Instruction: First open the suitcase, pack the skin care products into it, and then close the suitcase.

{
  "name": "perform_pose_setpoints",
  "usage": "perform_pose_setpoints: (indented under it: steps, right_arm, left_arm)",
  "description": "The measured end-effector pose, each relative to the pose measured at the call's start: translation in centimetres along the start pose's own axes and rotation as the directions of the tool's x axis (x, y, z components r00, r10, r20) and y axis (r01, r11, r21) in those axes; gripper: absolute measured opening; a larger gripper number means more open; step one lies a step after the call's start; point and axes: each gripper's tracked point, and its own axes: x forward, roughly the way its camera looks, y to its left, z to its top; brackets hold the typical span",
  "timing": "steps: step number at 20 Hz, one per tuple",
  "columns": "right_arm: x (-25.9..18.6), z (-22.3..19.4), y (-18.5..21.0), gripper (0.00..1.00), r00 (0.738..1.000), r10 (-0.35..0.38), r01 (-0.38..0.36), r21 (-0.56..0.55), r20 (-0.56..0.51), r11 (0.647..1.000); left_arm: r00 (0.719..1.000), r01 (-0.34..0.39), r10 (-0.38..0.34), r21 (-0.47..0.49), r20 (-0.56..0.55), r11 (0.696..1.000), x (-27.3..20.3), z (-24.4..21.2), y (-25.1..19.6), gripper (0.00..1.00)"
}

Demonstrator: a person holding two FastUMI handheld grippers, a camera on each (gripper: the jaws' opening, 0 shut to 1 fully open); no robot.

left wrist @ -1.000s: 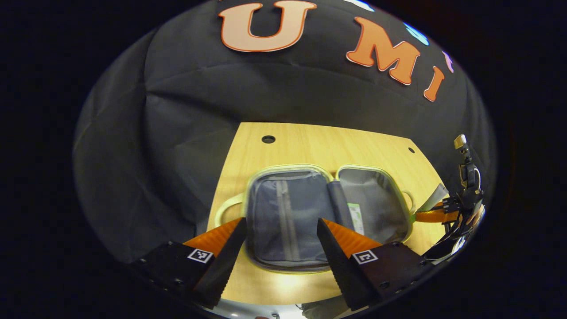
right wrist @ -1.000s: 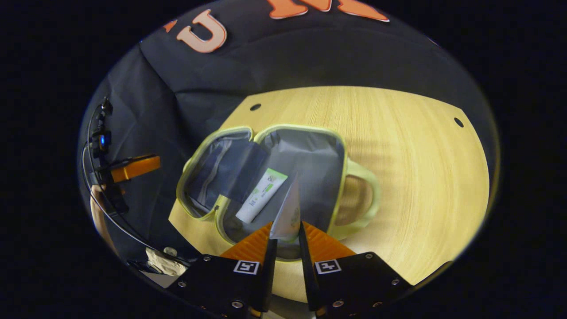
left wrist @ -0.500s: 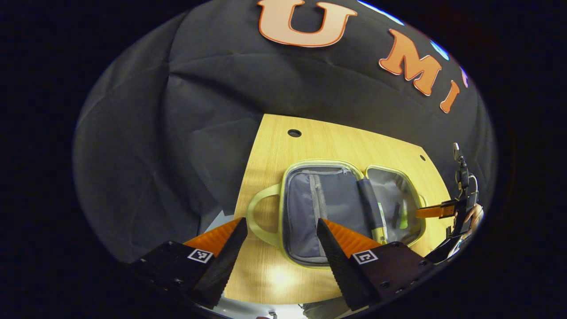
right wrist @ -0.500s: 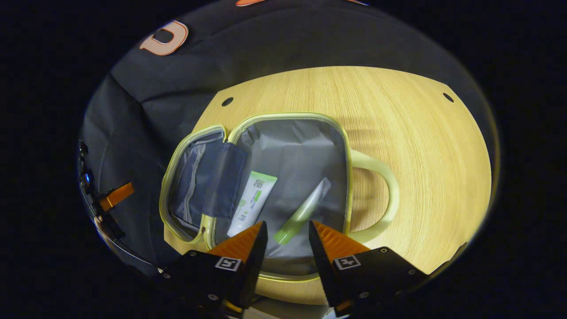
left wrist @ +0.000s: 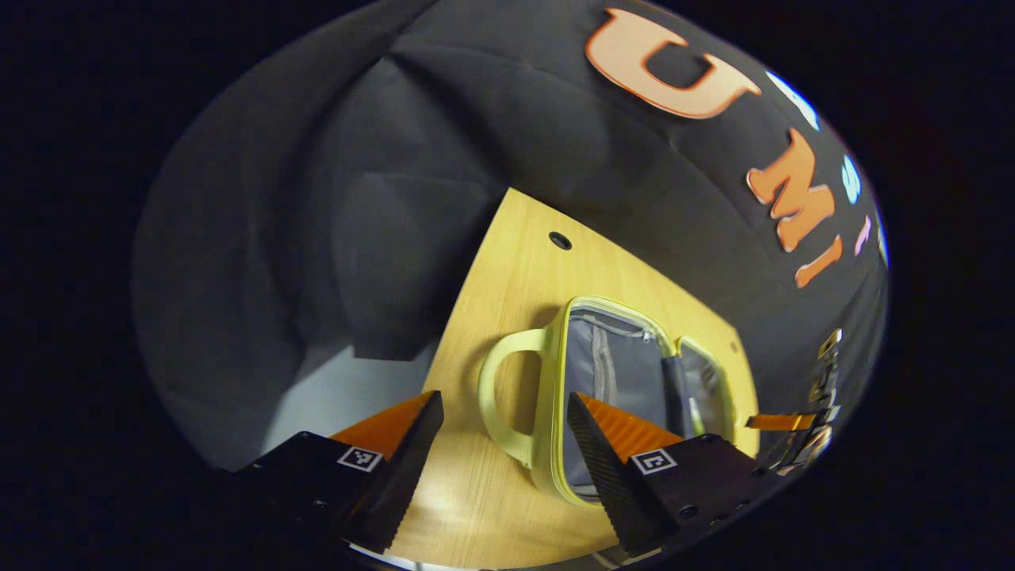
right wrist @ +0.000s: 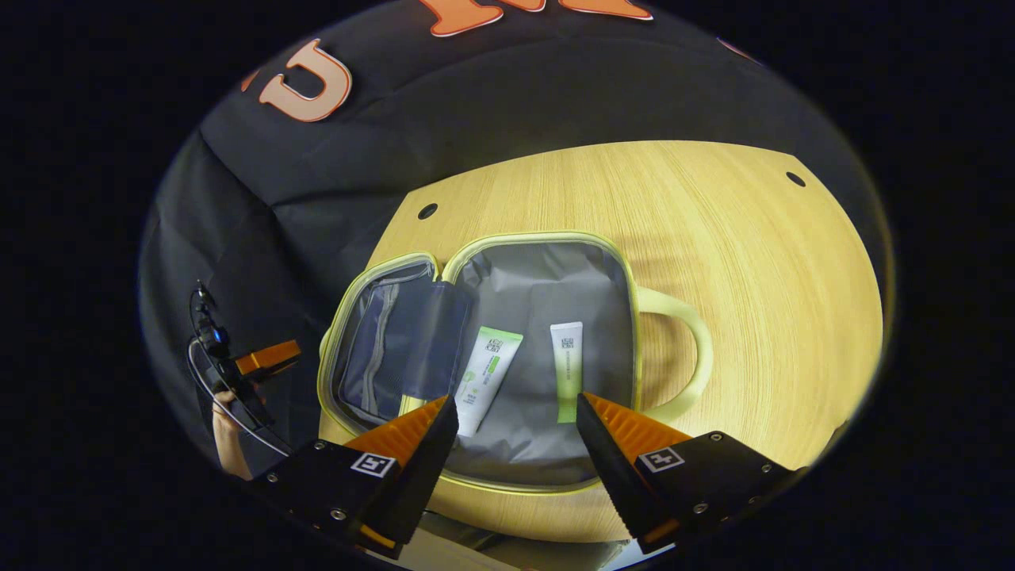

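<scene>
The pale green suitcase (right wrist: 626, 274) lies open flat on the wooden table (right wrist: 714, 238), grey lining up. Two skin care tubes rest in its right half: a larger white and green tube (right wrist: 487, 379) and a slimmer tube (right wrist: 567, 368) beside it. My right gripper (right wrist: 515, 444) hovers open just above the near rim, nothing between its fingers. In the left gripper view the suitcase (left wrist: 547, 412) shows at an angle with its looped handle (left wrist: 496, 396) toward me. My left gripper (left wrist: 503, 444) is open over the table by that handle. The left gripper (right wrist: 266, 358) also shows at the far left of the right gripper view.
The table has small round holes near its back corners (right wrist: 427, 211) (right wrist: 794, 179). Black cloth walls stand behind and to the left. The right gripper (left wrist: 781, 420) and its cables appear at the right edge of the left gripper view. A pale floor patch (left wrist: 341, 388) lies left of the table.
My right gripper opened and let the slim tube go; it now lies in the suitcase beside the other tube. My left gripper swung left, away from the case, toward the handle side.
</scene>
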Motion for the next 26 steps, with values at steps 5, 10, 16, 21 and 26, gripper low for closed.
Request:
perform_pose_setpoints:
  steps: [5, 10, 16, 21, 26]
  right_arm:
    - [-1.3, 0.9, 0.5, 0.96, 0.999, 0.001, -0.003, 0.045, 0.035, 0.999]
    - [-2.0, 1.2, 0.3, 0.95, 0.998, 0.001, -0.006, 0.077, 0.055, 0.997]
    - [-2.7, 1.9, -1.5, 0.96, 0.994, -0.027, 0.019, 0.073, 0.109, 0.997]
    - [-5.5, 5.6, -3.7, 0.96, 0.966, -0.047, 0.037, 0.046, 0.256, 0.998]
    - [-10.8, 10.1, -8.3, 0.96, 0.906, -0.081, 0.091, -0.003, 0.416, 0.996]
  left_arm:
    - [0.987, 0.149, -0.160, -0.268, -0.019, 0.952, 4.2, -0.5, 0.6, 0.97]
    - [0.993, 0.073, -0.106, -0.433, -0.051, 0.899, 7.5, -2.1, 2.1, 0.35]
    - [0.997, -0.047, 0.031, -0.213, -0.076, 0.976, 4.0, 0.4, -1.4, 0.08]
    - [0.997, -0.075, 0.075, 0.018, -0.003, 0.997, -1.2, 5.2, -9.4, 0.08]
    - [0.997, -0.038, 0.029, 0.136, 0.067, 0.990, -6.6, 7.6, -20.4, 0.10]
